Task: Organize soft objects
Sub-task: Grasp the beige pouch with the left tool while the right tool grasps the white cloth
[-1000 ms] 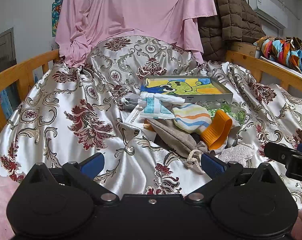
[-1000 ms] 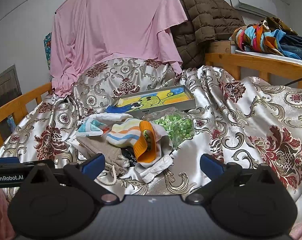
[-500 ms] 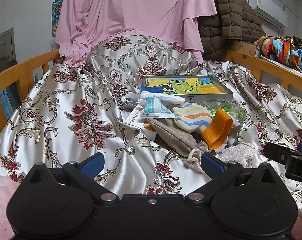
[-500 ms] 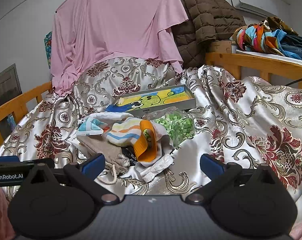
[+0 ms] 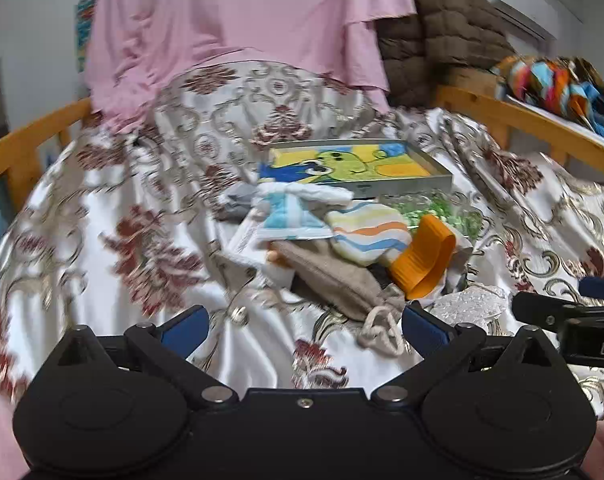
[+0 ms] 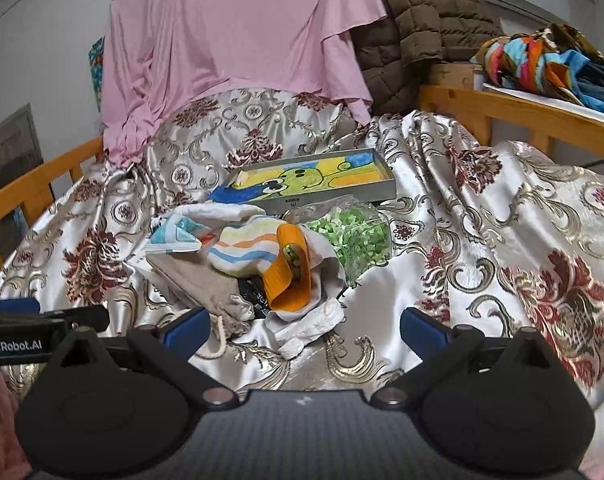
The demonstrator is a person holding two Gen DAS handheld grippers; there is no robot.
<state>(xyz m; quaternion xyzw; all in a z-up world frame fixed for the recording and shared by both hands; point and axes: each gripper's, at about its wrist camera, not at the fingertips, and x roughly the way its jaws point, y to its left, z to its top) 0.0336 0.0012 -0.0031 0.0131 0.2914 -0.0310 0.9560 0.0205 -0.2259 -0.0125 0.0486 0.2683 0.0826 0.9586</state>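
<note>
Bed covered with a silver satin bedspread (image 6: pixel 481 248) bearing dark red floral and gold scroll motifs; wooden rails (image 6: pixel 521 112) at both sides. Landmark: a shallow grey box (image 6: pixel 317 184) with a yellow, green and blue cartoon lid and a small unreadable label on its front edge. Just in front of the box lies the pile of soft objects: a clear bag of green pieces (image 6: pixel 353 240) touching the box front; a striped pastel cloth (image 6: pixel 242 248) beside the bag; an orange folded piece (image 6: pixel 290 276) leaning on the striped cloth; a blue-and-white packet (image 5: pixel 290 220) at the pile's left; a beige drawstring pouch (image 5: pixel 333 280) nearest the cameras, its cord (image 5: pixel 381 332) loose on the bedspread. Behind the box hang a pink sheet (image 6: pixel 238 40) and a brown quilted jacket (image 6: pixel 421 20). Left hand-held gripper (image 5: pixel 303 326): jaws spread wide, holding nothing; its side reads "GenRobot.AI". Right hand-held gripper (image 6: pixel 303 328): jaws likewise wide apart and empty; letters "DA" legible on its side.
</note>
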